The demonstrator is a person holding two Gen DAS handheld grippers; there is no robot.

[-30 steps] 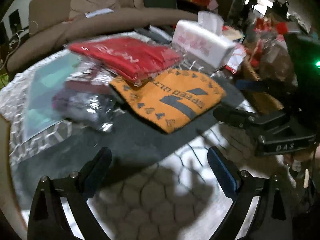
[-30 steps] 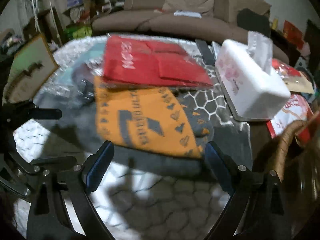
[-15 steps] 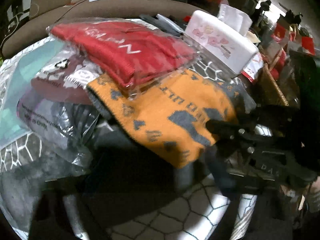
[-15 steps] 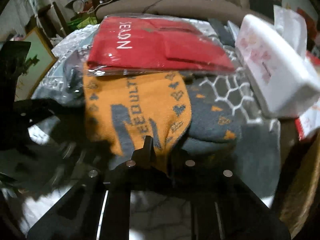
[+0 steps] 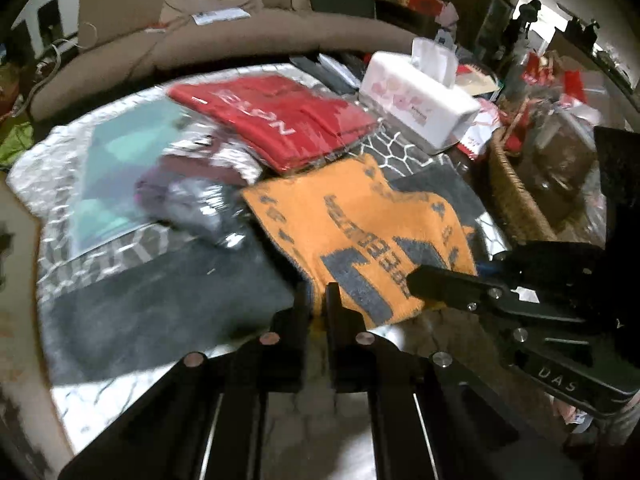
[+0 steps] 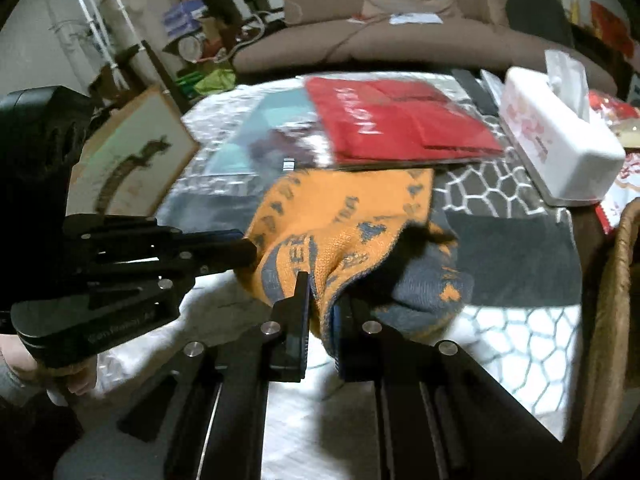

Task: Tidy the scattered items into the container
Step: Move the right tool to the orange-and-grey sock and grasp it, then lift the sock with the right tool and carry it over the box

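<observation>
Two grippers, left and right, are each clamped on the near edge of the orange cloth, its length running far-left toward the red pack, with the basket right.
</observation>
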